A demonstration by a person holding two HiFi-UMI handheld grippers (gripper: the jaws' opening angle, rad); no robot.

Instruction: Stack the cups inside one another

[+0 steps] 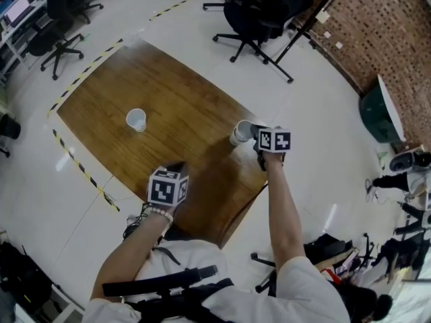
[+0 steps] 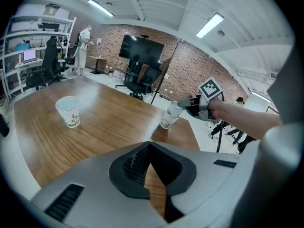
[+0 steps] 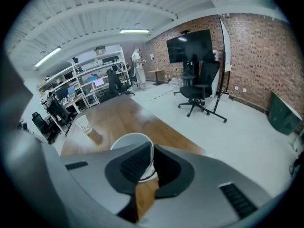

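The right gripper (image 1: 257,138) pinches the tilted cup (image 1: 240,132) by its wall. The upright cup (image 1: 136,120) stands well apart, to the left across the wooden table (image 1: 182,86). The left gripper (image 1: 174,169), shut and empty, is nearer to it.

I count two cups: a standing cup (image 1: 135,120) left of centre in the head view and a tilted cup (image 1: 240,132) just right of centre. I cannot tell whether the tilted one is a nested pair. I hold two grippers, the left gripper (image 2: 150,146) and the right gripper (image 3: 145,175). There is one wooden table (image 1: 168,89) and one wall screen (image 3: 190,45). I see at least two office chairs, one chair (image 1: 57,46) at upper left and another chair (image 1: 259,15) at top centre.
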